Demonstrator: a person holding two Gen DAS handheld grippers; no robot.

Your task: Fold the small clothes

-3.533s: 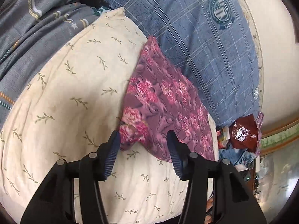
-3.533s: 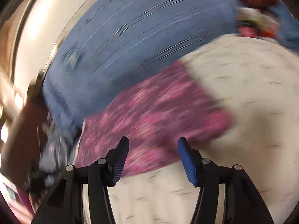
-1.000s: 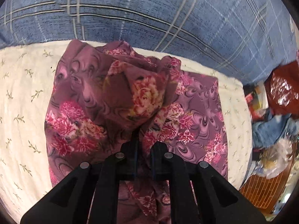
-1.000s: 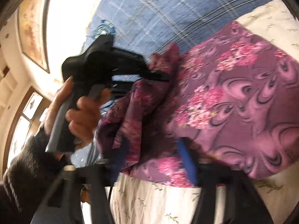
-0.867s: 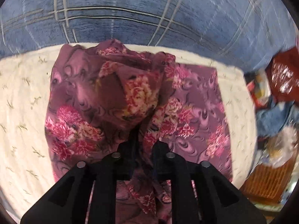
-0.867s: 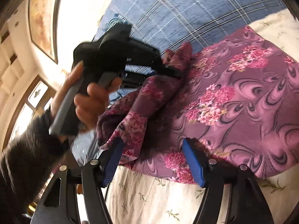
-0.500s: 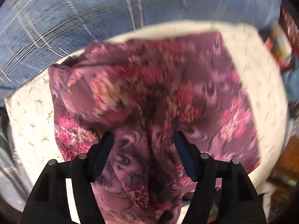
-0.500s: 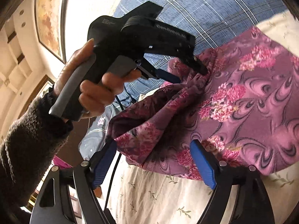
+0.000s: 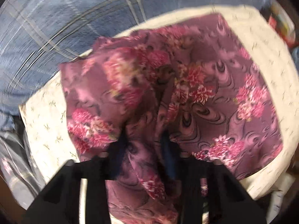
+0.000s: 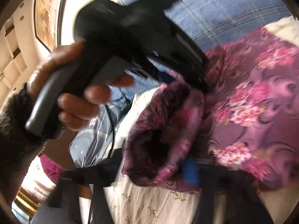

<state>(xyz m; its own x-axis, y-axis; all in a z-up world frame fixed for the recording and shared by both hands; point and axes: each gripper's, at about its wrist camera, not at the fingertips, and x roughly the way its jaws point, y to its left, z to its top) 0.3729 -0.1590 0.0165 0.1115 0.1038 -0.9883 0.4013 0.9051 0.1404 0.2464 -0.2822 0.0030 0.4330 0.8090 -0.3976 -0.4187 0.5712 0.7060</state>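
Left gripper [image 9: 143, 140], pointing down, jaws closing with a bunched fold of the purple floral-print cloth [image 9: 214, 97] between them. Right gripper [image 10: 155, 164], jaws closing around a rolled edge of the same cloth; whether the pads press it cannot be told through blur. The cloth lies on a cream leaf-sprigged pillow [image 9: 46, 123], whose bare margin rims the jaws. Beyond: blue checked bedding [image 9: 56, 18]. A hand [image 10: 74, 93] grips the left tool. No writing is legible.

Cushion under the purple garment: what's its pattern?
Cream with small olive leaf sprigs; clearest in the right wrist view.
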